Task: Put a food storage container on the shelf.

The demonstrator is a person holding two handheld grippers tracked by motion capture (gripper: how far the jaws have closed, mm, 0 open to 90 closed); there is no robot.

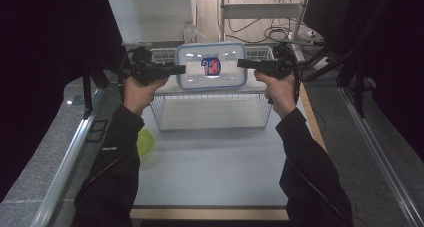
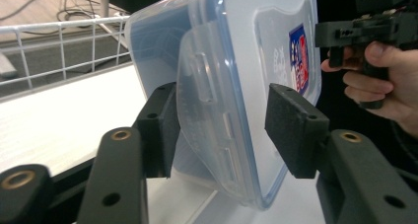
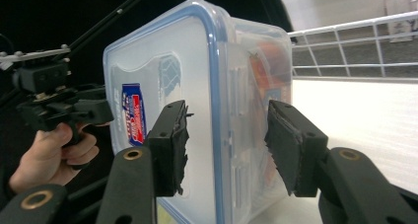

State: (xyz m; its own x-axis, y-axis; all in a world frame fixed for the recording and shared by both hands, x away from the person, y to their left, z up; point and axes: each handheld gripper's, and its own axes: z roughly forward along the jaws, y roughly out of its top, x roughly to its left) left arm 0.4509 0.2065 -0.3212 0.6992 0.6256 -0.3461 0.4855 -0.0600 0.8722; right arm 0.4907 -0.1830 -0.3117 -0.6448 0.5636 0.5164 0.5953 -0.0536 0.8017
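The left gripper (image 2: 217, 128) straddles one short end of the lidded plastic food container (image 2: 231, 61), its jaws about half apart; a narrow gap shows on the lid side, so I cannot tell whether the pads truly press. The right gripper (image 3: 224, 147) straddles the opposite short end the same way, one jaw on the lid face, the other on the tub side, again with daylight at the tub side.

From above, the container (image 1: 211, 65) lies directly between the two grippers, left gripper (image 1: 179, 68) and right gripper (image 1: 242, 63) pointing inward at each other along its long axis. It stands on edge, lid with its blue seal and red-and-blue label (image 1: 211, 66) facing the person, over the wire basket (image 1: 212, 112) on the table (image 1: 210, 167). Both hands are equally near.

Whether its lower edge rests on the basket's white shelf or hangs clear is hard to make out. The reddish contents (image 3: 263, 61) are blurred. A green item (image 1: 145, 141) is partly hidden by the left sleeve.
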